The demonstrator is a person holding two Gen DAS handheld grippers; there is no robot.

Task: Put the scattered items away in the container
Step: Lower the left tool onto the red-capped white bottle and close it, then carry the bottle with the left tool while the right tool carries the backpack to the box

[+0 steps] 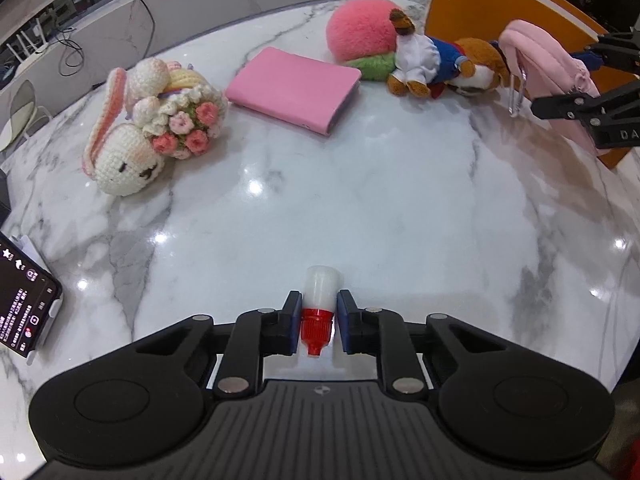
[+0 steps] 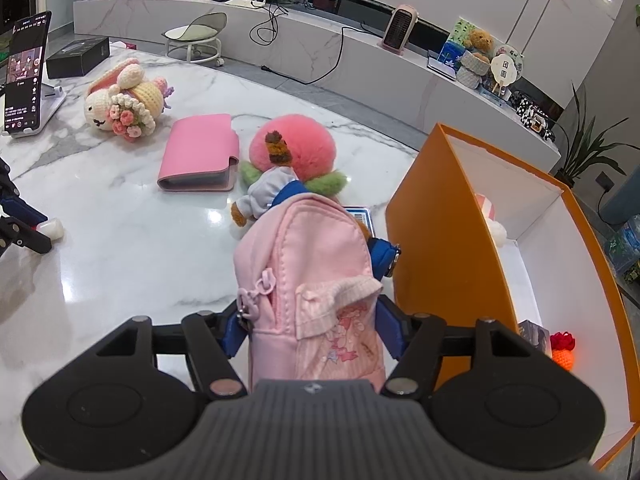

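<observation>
Scattered items lie across a white marble tabletop [image 1: 380, 208], listed here from left to right relative to the pink wallet [image 1: 294, 90] near its middle. Far left of the wallet, at the table edge, a phone [image 2: 24, 74] stands lit on a stand. Left of the wallet lies a crocheted rabbit [image 1: 154, 128] with a flower bouquet, on its side. Nearer the camera than the wallet, the left gripper [image 1: 319, 322] has its jaws narrowed onto a small white bottle with a red cap [image 1: 320, 304], pads pressing its sides, the bottle lying at the table surface. Just right of the wallet rests a pink plush peach [image 1: 360, 34] with green leaves; a small plush dog [image 1: 436, 64] in white and blue clothing lies against it. Further right, the right gripper [image 2: 314, 330] clamps a pink pouch [image 2: 308, 264], held clear of the table, its blue pads against both sides. Right of the pouch stands the orange container [image 2: 444, 240], open-topped with a white interior, already holding a few small objects including an orange crocheted piece [image 2: 562, 350].
</observation>
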